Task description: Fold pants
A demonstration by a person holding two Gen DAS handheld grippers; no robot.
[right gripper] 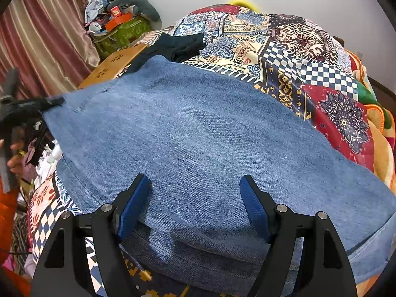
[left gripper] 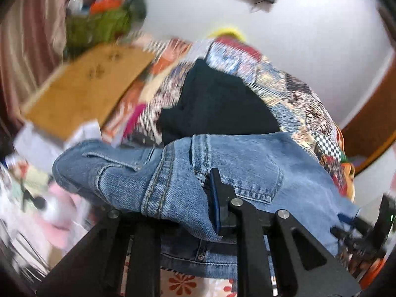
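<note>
The left gripper's (left gripper: 198, 198) fingers pinch a bunched fold of the blue jeans (left gripper: 173, 173) near the waistband seam and back pocket, the denim draped over them. The right gripper's (right gripper: 195, 205) blue-padded fingers (right gripper: 252, 208) are spread apart, gripping nothing, above a flat stretch of the same jeans. The jeans lie across a bed covered by a patchwork-print bedspread (right gripper: 284, 49). A dark garment (right gripper: 178, 44) lies on the bedspread just past the jeans. Beyond it sit a carved wooden board (right gripper: 116, 66), a green box (right gripper: 123, 34) piled with clutter, and a striped curtain (right gripper: 44, 37).
</note>
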